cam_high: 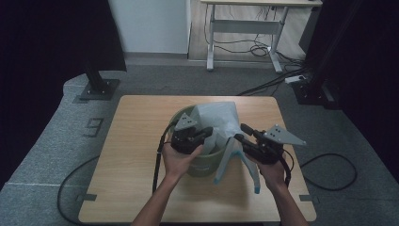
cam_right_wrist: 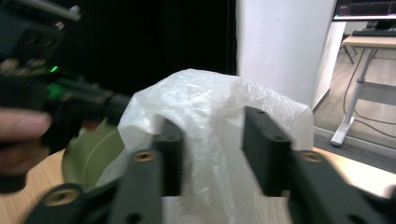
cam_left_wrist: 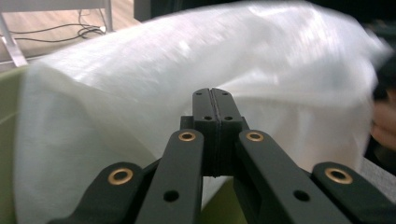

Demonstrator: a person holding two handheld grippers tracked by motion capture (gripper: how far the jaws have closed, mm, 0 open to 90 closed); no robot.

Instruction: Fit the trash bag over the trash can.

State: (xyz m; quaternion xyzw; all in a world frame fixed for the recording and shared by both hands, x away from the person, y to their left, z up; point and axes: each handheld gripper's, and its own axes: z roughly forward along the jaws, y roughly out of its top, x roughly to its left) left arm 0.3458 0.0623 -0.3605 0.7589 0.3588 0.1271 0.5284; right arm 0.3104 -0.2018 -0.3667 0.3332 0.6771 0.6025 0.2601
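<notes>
White, thin plastic makes up the bag [cam_high: 221, 120] that sits half in and half out of the green bin [cam_high: 207, 162] in the middle of the desk [cam_high: 136, 141]. The job looks like fitting the bag into the bin as a liner.

The left gripper [cam_high: 207, 132] is above the near left edge of the bin. In the left gripper view its jaws are pressed flat together, with the bag right behind them. I cannot tell if any plastic is pinched between them.

The right gripper [cam_high: 242, 132] is at the right side of the bag. Its jaws stand apart, with a puff of bag between them, and the pads do not press on it.

What could go wrong? If the left gripper has no plastic, the bag has nobody holding it, so it may slump down into the bin or slide off the edge. If the right gripper grabs too small a bit and pulls hard, the thin plastic may stretch or rip. The bin looks light, so a strong tug could also tip it or drag it across the desk.
</notes>
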